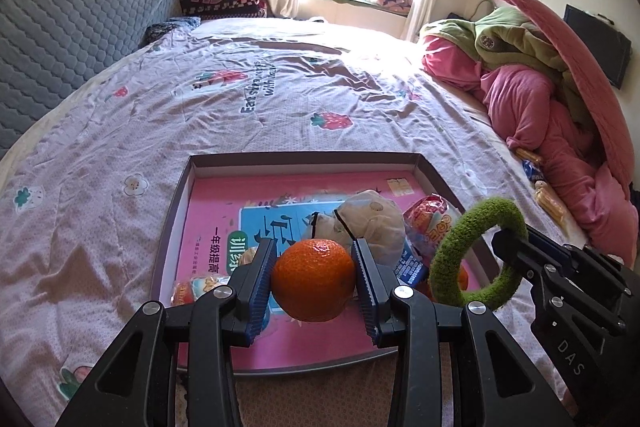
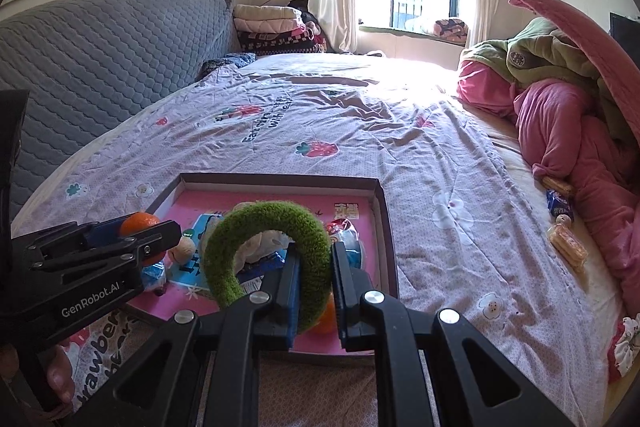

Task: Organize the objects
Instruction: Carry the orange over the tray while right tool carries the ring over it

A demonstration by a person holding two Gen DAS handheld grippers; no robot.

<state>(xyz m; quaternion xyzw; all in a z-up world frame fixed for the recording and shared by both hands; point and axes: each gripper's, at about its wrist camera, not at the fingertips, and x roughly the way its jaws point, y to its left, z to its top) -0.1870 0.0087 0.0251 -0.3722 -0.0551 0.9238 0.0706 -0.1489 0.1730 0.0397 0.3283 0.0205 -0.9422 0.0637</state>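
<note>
Your left gripper [image 1: 314, 277] is clamped on the orange [image 1: 312, 279]; your right gripper [image 2: 314, 287] pinches the green ring [image 2: 268, 251] — both held above the box [image 1: 304, 159]'s near half. The box floor lies directly below; the ring stands upright, right of the orange.

Left gripper [image 1: 314, 281] is clamping an orange [image 1: 312, 279] between both fingers. Right gripper [image 2: 314, 287] is sitting at its 3 o'clock, pinching a green fuzzy ring [image 2: 268, 251]. Probably a thumb [image 2: 60, 379] showing at 8 o'clock.
</note>
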